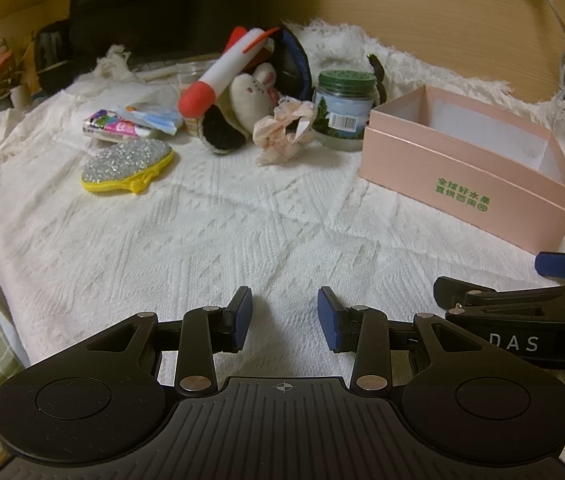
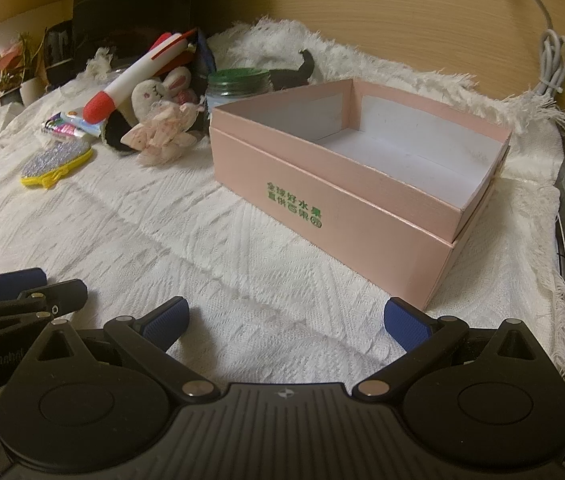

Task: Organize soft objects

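The soft things lie heaped at the far left of the cloth-covered desk (image 1: 242, 216): a glittery yellow-edged pouch (image 1: 127, 165), a foam rocket (image 1: 222, 74), a plush rabbit (image 1: 251, 94) and a lacy scrunchie (image 1: 282, 130). The rigid glass jar (image 1: 344, 110) (touching the heap) could be knocked when these are lifted. The pink cardboard box (image 2: 362, 184) stands empty. The left claw (image 1: 284, 318) and right claw (image 2: 286, 320) are both spread, nothing held.

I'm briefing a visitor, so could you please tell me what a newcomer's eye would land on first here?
The open pink box with green lettering stands out on the right of the white cloth, showing nothing inside. Behind it to the left is a heap of small things, topped by a plush rocket with a red nose leaning over a bunny toy. Both hand-held grippers, left and right, wait open in front.
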The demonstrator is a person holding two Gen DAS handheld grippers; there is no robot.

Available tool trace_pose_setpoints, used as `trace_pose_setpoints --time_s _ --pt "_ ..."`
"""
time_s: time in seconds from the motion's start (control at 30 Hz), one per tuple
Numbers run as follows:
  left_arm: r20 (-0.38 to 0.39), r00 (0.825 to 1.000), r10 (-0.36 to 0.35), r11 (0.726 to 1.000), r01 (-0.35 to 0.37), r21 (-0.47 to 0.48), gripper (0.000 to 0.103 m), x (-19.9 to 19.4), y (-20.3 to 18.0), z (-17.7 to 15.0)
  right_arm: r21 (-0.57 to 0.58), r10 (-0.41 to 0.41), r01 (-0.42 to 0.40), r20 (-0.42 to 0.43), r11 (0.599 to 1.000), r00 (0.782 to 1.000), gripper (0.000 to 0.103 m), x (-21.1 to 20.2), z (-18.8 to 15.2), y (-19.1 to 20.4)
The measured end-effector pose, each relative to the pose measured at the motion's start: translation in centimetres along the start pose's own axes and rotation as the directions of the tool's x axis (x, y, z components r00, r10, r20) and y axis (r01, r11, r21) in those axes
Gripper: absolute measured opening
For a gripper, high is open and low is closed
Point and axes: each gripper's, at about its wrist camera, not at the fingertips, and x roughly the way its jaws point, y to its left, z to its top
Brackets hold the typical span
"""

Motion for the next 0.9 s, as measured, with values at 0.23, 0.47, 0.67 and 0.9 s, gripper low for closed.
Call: trace_pose_setpoints --time_s 0.23,0.47,0.67,0.9 --pt "-0.082 0.985 -0.154 0.984 0.146 -0.102 0.034 0.9 3.6 2.8 -0.015 0.007 -0.01 -0.15 1.0 0.989 0.103 0.2 1.8 -0.2" --pt "0.018 0.979 -0.202 0.975 0.202 -0.094 0.034 2.3 12.9 7.9 -0.056 0.025 -0.04 -0.247 0.998 0.969 0.102 0.6 2.8 0.9" --pt "-0.07 0.96 -0.271 0.947 0.253 -0.197 0.034 7.2 24.2 13.4 -0.106 -0.066 0.059 -0.064 0.993 0.996 0.097 -1.0 5.1 6.8" --pt "-0.237 0.861 -0.45 0.87 0.362 -0.335 0.034 14.8 30.9 15.6 -0.065 -0.016 0.011 -0.083 0.998 0.996 0.055 3.6 10.7 15.6"
